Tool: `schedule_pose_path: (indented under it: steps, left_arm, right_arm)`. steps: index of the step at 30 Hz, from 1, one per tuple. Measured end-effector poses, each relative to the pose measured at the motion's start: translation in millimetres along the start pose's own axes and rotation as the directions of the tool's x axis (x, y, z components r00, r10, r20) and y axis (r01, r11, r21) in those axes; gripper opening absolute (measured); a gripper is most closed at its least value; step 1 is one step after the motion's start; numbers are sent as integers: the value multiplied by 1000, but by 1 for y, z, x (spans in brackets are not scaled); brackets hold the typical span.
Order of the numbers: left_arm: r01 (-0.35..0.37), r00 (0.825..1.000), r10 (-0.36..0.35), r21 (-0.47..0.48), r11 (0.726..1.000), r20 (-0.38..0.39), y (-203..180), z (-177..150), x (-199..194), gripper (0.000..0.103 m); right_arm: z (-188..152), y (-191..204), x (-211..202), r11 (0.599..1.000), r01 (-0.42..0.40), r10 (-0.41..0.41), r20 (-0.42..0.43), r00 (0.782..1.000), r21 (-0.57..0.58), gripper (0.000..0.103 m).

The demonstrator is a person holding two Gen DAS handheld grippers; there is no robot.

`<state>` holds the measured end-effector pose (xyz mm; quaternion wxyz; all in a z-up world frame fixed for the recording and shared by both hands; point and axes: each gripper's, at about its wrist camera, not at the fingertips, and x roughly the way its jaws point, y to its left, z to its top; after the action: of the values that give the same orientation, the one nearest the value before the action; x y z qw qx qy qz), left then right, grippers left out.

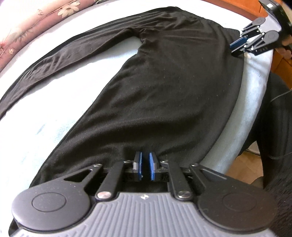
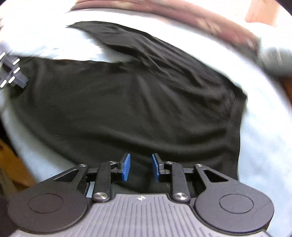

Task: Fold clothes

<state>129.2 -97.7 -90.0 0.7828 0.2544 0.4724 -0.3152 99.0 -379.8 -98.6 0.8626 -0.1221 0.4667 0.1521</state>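
A pair of black trousers lies spread flat on a pale sheet, its two legs forking apart toward the left. My left gripper hovers over the near leg with its blue pads a narrow gap apart and nothing between them. My right gripper sits at the waistband end, far right. In the right wrist view, which is motion-blurred, the right gripper stands open above the trousers with no cloth between its pads. The left gripper shows small and blurred at the far left edge.
A floral pink cover lies along the far side of the bed. The sheet's near edge drops off at the right, with wooden floor below and a dark cloth mass beside it. Wooden furniture stands behind the right gripper.
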Motion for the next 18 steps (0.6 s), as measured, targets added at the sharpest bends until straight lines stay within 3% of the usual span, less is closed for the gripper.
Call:
schedule_pose_path:
  steps: [3,7,12,15,18]
  left_arm:
    - [-11,1000,11,3,1000,-9,0,-3,-1,15]
    - [-17,1000,17,1,1000,-22,0,-3,-7,16]
    - [-38,999,37,39,999,11,-7,8,-13,31]
    - [-54,998,53,45,998,18,-8,12,-14,31]
    - [-65,998,65,32,997,-6,-3,6,-13,31]
  right_arm:
    - [-10,-17,0,994,-3,6,-33,999,108,35]
    - [-23,-19,-13,992,74,-67,-70,995,105,36]
    - [-4,-3,-29,993,66,-72,58,996,93,43]
    - [16,7,-14,993,35,-48,106,993,117,45]
    - [22,11,10,988,42,-52,63,997,147,45]
